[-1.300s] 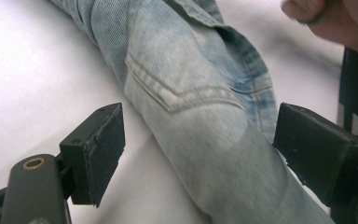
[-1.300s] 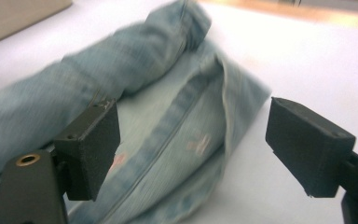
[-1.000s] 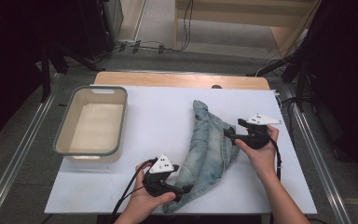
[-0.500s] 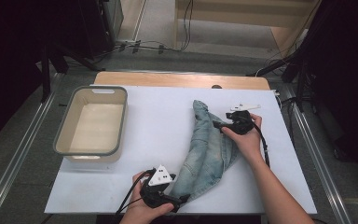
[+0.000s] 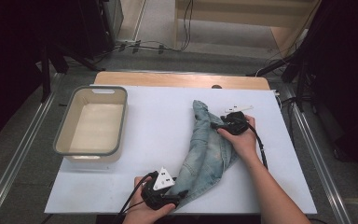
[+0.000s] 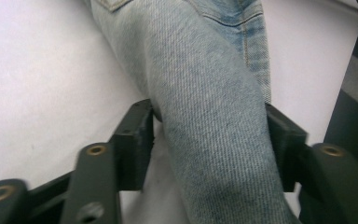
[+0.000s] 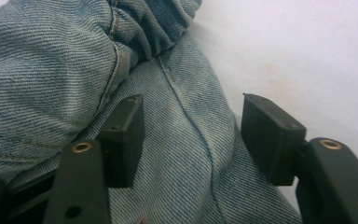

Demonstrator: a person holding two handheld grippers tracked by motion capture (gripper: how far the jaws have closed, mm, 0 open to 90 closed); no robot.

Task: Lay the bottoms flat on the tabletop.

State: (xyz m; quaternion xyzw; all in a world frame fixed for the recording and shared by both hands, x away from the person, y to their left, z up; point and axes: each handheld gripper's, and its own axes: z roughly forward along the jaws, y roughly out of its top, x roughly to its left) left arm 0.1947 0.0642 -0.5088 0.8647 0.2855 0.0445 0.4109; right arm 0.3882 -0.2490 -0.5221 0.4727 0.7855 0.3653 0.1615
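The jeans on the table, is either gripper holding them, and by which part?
The left gripper grips the jeans at their near, narrow end, with denim bunched between its jaws. The right gripper is open, straddling a fold near the far end, not clamped.

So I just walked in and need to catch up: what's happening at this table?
A person is handling a pair of jeans lying on the white table with two handheld grippers. The left gripper has the near end of the denim between its jaws. The right gripper sits open over the far end, fabric between its jaws. A basin stands to the left.
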